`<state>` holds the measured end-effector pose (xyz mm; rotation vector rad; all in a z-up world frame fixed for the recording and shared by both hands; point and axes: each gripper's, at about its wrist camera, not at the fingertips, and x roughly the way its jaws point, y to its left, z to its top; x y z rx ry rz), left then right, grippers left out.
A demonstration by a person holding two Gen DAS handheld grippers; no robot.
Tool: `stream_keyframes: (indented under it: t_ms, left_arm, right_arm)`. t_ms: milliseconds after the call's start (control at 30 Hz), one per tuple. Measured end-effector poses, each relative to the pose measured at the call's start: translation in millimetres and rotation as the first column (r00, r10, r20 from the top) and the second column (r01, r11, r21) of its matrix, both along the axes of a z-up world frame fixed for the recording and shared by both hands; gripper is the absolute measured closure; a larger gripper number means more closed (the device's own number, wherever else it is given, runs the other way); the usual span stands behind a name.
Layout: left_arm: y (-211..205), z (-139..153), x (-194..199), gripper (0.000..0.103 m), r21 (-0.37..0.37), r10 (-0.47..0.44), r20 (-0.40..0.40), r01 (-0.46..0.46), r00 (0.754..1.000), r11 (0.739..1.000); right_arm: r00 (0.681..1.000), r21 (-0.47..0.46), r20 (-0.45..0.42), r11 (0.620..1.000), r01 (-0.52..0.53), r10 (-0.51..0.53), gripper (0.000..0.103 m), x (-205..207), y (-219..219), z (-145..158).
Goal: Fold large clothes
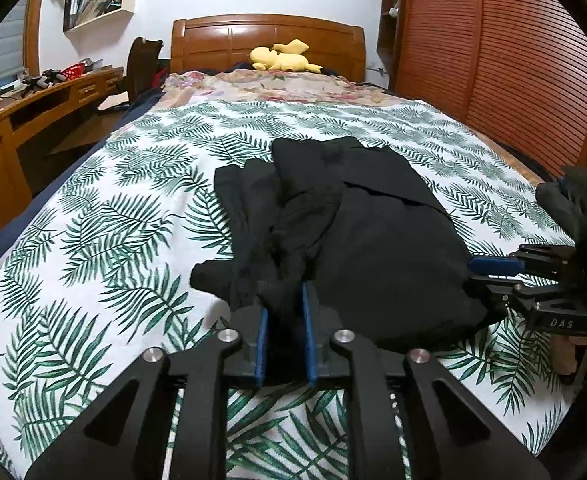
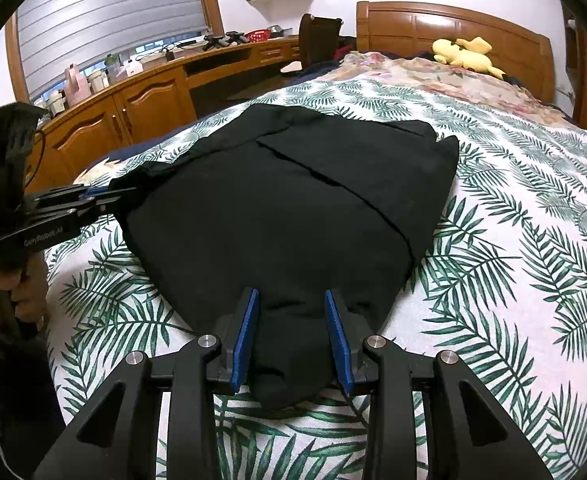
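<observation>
garment: we see a black garment [image 2: 285, 208] lying partly folded on the bed [image 2: 513, 248], over a leaf-print sheet [image 1: 105, 240]; a fold edge runs diagonally across its top layer.
near edge: in the left wrist view the side nearest us is bunched and wrinkled, while the right half lies smoother.
left gripper: our left gripper [image 1: 284, 316] sits at the bunched near edge; its blue fingers [image 1: 262, 344] stand a little apart with black cloth in the gap, and we cannot tell whether they press on it.
right gripper: our right gripper [image 2: 291, 304] has its fingers [image 2: 245, 336] astride a rounded fold at the garment's near edge; the cloth fills the gap between them and we read it as gripped.
hands: in the right wrist view a hand [image 2: 21, 288] grips the left gripper's handle at the left edge.
bed head: a yellow plush toy [image 1: 283, 58] lies by the wooden headboard [image 1: 229, 40], well apart from the garment, on a floral cover [image 1: 277, 86].
room: a wooden table [image 2: 141, 92] stands along the window side, a slatted wardrobe [image 1: 493, 60] on the other.
</observation>
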<state>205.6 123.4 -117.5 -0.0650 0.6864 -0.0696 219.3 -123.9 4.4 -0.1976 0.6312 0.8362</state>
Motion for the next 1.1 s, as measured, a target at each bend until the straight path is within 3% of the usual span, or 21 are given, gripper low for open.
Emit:
stream_keyframes:
  t_ms: [100,167,200,333,467,833,1000,1100]
  left_arm:
    - [9,2,-8,0.057,-0.010,0.006,0.016,-0.006,1.000,1.000]
    - [14,2,-11,0.032,0.007,0.022,0.015,-0.022,1.000,1.000]
    - [16,3,-11,0.029,0.010,0.025,0.016,-0.025,1.000,1.000]
    - [27,3,-11,0.023,-0.011,0.010,0.003,-0.010,1.000,1.000]
    - [27,0,-8,0.022,-0.017,-0.005,-0.010,0.005,1.000,1.000]
    - [26,-10,-5,0.022,-0.008,-0.010,-0.040,0.010,0.999,1.000]
    - [26,-14,-2,0.023,-0.006,-0.011,-0.050,0.010,0.999,1.000]
    - [27,-14,-1,0.022,-0.011,-0.012,-0.049,0.012,0.999,1.000]
  right_arm:
    - [1.000,0.001,0.002,1.000,0.005,-0.005,0.068,-4,-3,4]
    - [1.000,0.010,0.005,1.000,0.012,-0.012,0.068,-4,-5,10]
    - [1.000,0.009,0.011,1.000,0.017,-0.017,0.068,-3,-6,13]
    - [0.998,-0.024,0.049,0.999,0.031,-0.030,0.067,6,-3,25]
    - [0.995,-0.071,0.081,0.995,0.067,-0.061,0.062,31,3,34]
    - [0.990,-0.128,0.044,0.982,0.140,-0.135,0.061,124,40,36]
    - [0.980,-0.154,0.009,0.968,0.199,-0.200,0.046,164,50,30]
    - [0.975,-0.134,-0.050,0.969,0.207,-0.216,0.032,185,52,26]
